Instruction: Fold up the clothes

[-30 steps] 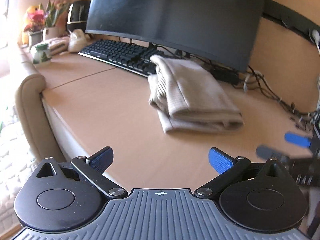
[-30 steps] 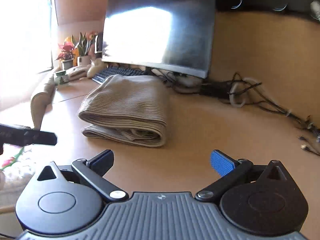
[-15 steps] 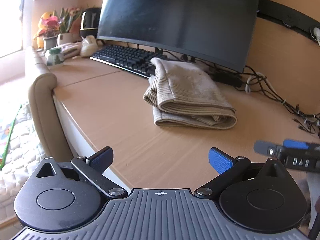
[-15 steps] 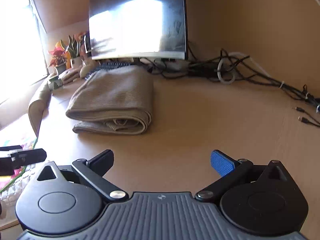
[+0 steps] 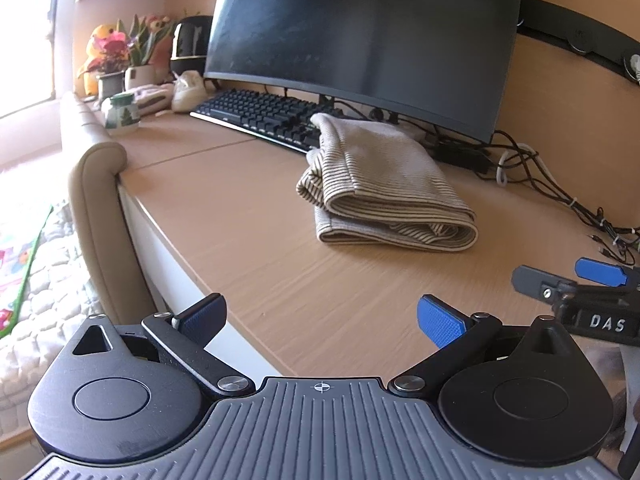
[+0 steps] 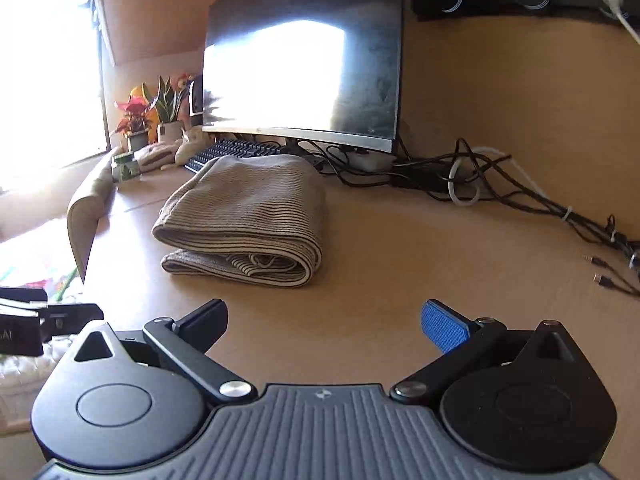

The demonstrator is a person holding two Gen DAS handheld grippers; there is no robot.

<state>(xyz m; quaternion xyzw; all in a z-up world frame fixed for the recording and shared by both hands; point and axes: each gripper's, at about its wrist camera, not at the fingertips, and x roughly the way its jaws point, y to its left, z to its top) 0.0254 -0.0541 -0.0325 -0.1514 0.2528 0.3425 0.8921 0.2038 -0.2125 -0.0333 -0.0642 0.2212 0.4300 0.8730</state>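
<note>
The left gripper (image 5: 320, 316) and right gripper (image 6: 324, 318) both hang with jaws spread wide, holding nothing. Ahead of both jaws, well apart, the folded striped garment (image 5: 384, 188) lies on the desk (image 5: 248, 240), its far end by the keyboard (image 5: 260, 114). Risk, as I judge it: a careless regrasp could unroll the 2 layers or snag cables (image 6: 500, 188), which only the right view shows fully.

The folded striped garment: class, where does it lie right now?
In both wrist views the folded striped garment lies on the wooden desk, just in front of the monitor, its far end touching the keyboard.
</note>
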